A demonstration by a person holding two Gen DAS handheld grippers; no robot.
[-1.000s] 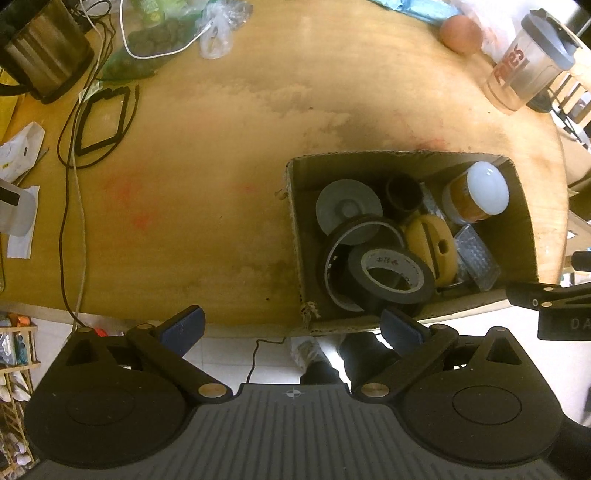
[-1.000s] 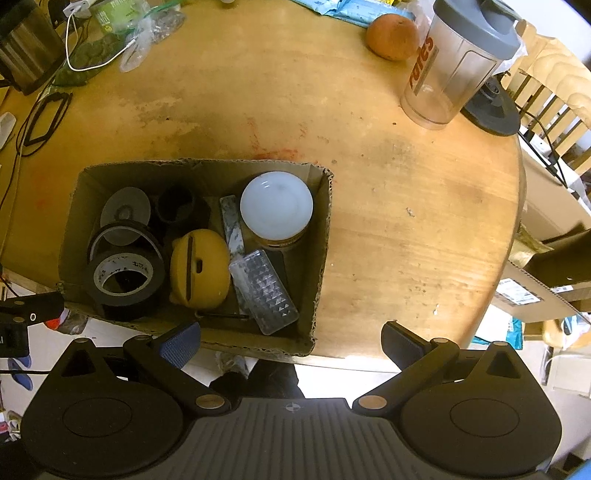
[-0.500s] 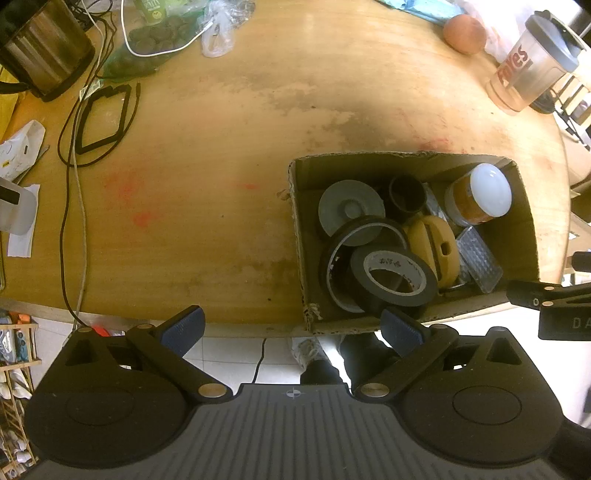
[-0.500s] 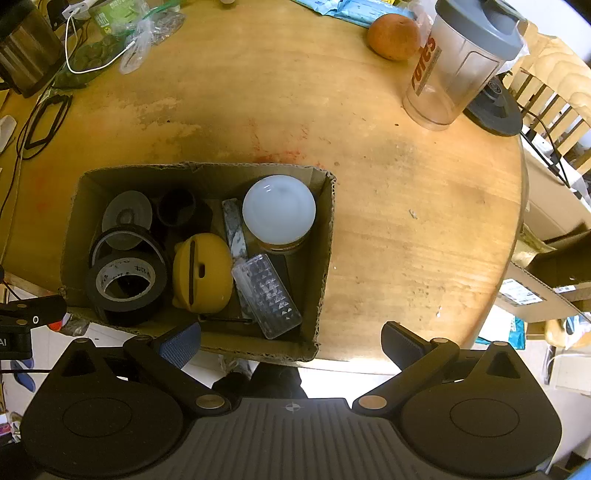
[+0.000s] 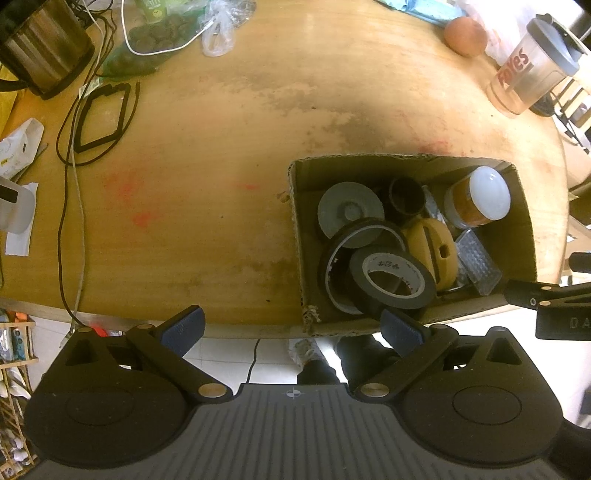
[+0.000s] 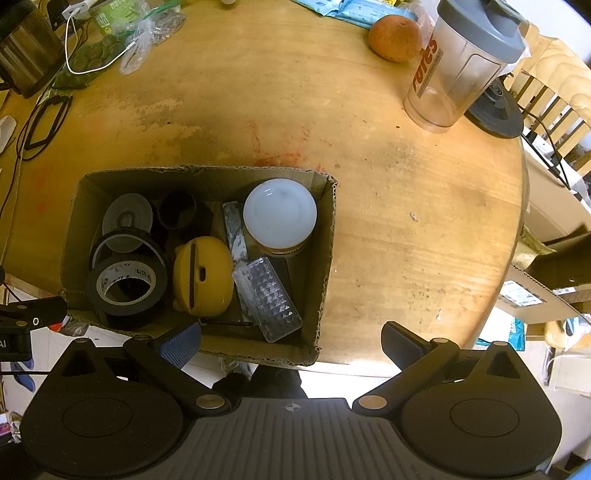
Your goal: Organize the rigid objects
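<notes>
A cardboard box [image 5: 524, 236] [image 6: 327, 236] sits at the near edge of the round wooden table. It holds a black tape roll [image 5: 391, 282] [image 6: 127, 284], a yellow round case [image 5: 432, 247] [image 6: 203, 277], a white-lidded jar [image 5: 478, 197] [image 6: 280, 214], a clear faceted case [image 5: 478, 262] [image 6: 271, 299], a grey disc [image 5: 349, 212] and a small black cup [image 5: 406, 194]. My left gripper [image 5: 291, 328] is open and empty, above the table's near edge, left of the box. My right gripper [image 6: 291, 341] is open and empty over the box's near right corner.
A shaker bottle [image 6: 461, 62] and an orange [image 6: 395, 35] stand at the far right. A metal kettle [image 5: 44, 48], cables [image 5: 74, 155], a black frame [image 5: 105, 118] and plastic bags [image 5: 218, 26] lie at the far left. Chairs and cardboard boxes [image 6: 554, 273] are off the right edge.
Both views have drifted slightly; the box sits a little lower in each frame. Both grippers stay open and empty.
</notes>
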